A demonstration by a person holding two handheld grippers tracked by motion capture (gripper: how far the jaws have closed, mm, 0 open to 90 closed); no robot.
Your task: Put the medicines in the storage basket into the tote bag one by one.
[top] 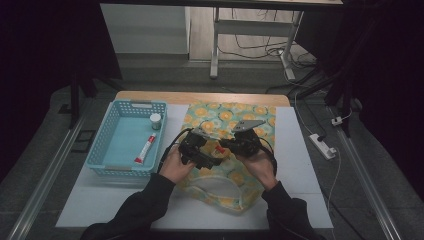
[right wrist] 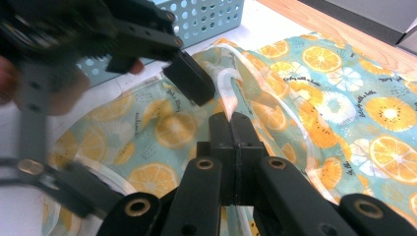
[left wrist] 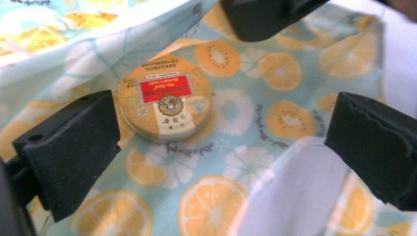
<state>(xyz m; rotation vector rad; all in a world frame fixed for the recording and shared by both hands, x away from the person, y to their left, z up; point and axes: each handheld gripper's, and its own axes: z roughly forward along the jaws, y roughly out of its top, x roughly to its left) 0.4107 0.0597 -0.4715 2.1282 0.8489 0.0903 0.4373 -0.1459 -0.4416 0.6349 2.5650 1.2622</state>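
Tongs meet over a fruit-print bag (top: 225, 150). The right tongs (right wrist: 231, 123) are pressed together, pinching the bag's pale rim and holding the mouth up. The left tongs (left wrist: 221, 142) stand spread wide with nothing between them; a round tin (left wrist: 165, 97) lies on the cloth just beyond the near jaw, apart from both pads. Past the bag's far edge runs the table's wooden border (top: 200, 96). Farther off, on the left tongs' outer side, a blue basket (top: 107, 145) holds a tube (top: 145, 149) and a small jar (top: 155, 120).
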